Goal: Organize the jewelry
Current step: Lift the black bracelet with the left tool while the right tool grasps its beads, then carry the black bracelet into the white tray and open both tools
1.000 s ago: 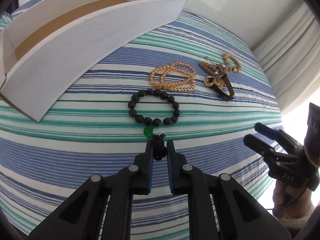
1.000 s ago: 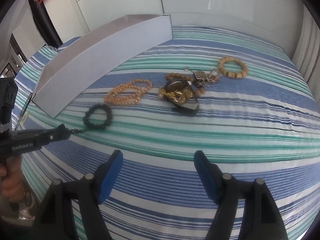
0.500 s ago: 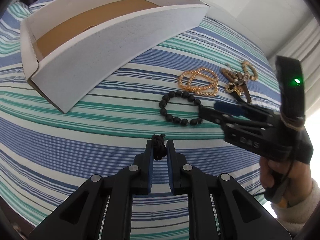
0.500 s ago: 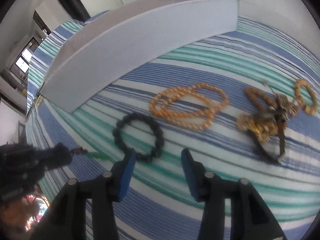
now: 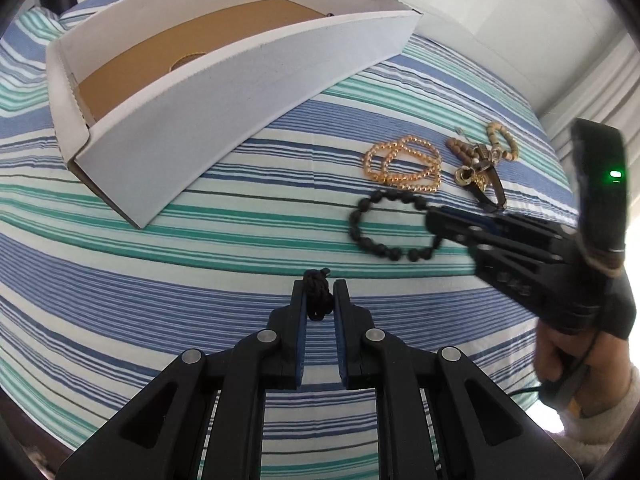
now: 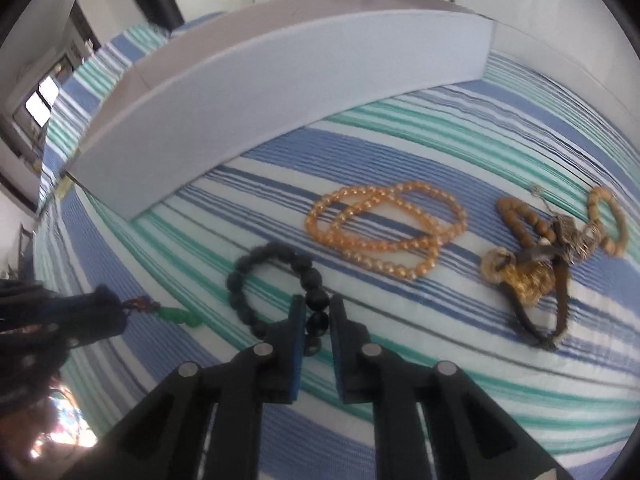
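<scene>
Two grippers pinching one black round-bead bracelet on striped cloth: left gripper clamps knotted black tassel; right gripper clamps beads. Tassel cord runs from loop toward left gripper.

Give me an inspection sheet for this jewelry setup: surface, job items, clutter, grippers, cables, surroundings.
Surface: striped cloth, blue, green and white.
Job's things: black bead bracelet on the cloth, its tassel cord pinched apart from the loop; amber bead strand beside it; tangled pile of wooden beads and gold pieces; white cardboard box, open, something round partly visible inside.
Clutter: nothing seen.
Grippers: left gripper shut on the tassel cord; right gripper shut on bracelet beads.
Cables: thin black wire by the right hand.
Surroundings: white wall, curtain, window.
</scene>
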A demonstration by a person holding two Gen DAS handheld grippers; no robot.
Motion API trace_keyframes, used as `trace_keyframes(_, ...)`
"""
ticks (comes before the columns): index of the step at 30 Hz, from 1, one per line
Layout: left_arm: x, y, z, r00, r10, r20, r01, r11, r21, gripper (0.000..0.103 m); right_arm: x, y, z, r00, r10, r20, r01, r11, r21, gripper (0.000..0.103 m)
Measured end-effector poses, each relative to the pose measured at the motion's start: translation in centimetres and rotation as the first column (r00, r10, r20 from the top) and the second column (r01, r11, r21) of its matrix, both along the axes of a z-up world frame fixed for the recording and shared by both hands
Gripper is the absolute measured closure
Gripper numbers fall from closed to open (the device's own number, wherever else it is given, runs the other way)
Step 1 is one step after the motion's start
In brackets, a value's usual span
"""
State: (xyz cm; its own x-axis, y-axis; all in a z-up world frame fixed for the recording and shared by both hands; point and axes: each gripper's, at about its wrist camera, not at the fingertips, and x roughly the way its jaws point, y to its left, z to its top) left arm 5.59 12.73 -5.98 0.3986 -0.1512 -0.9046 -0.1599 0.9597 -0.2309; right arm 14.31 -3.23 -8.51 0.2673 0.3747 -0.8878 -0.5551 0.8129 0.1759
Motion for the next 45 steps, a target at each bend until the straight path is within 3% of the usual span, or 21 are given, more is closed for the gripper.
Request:
trace_keyframes(6,0.1,-0.8,0.6,1.0,-0.019,-0.001,0.019,1.0,0.007,0.092,-1.2,-3.4,3.4,0.998,-0.057,-0.021,0.058,0.995,0.076,0.091)
trace_keyframes(20,-0.1,-2.9,3.2,0.997,-0.068,0.041,0.067,0.997,0.044,0.092,-2.8,-6.2,7.3,0.996,-0.086,0.015,0.082,0.985,0.15,0.091)
trace_keyframes(33,1.6,0.9,8.4,0.993,-0.011,0.119,0.007,0.999,0.038,0.092,-1.1,-1.0,11.8,0.99,0.065,0.122,-0.083,0.985,0.151,0.091)
trace_keyframes(40,3.1,5.9,13.4,0.975,0.076,0.211,-0.096,0.992,0.085,0.092,0.8,3.6,16.3,0.96,0.165,0.225,-0.206,0.963,0.172,0.091)
trace_keyframes(45,4.7,9.5,14.6,0.959,0.147,0.242,-0.18,0.976,0.12,0.092,3.0,7.3,18.5,0.939,0.204,0.277,-0.262,0.946,0.191,0.091)
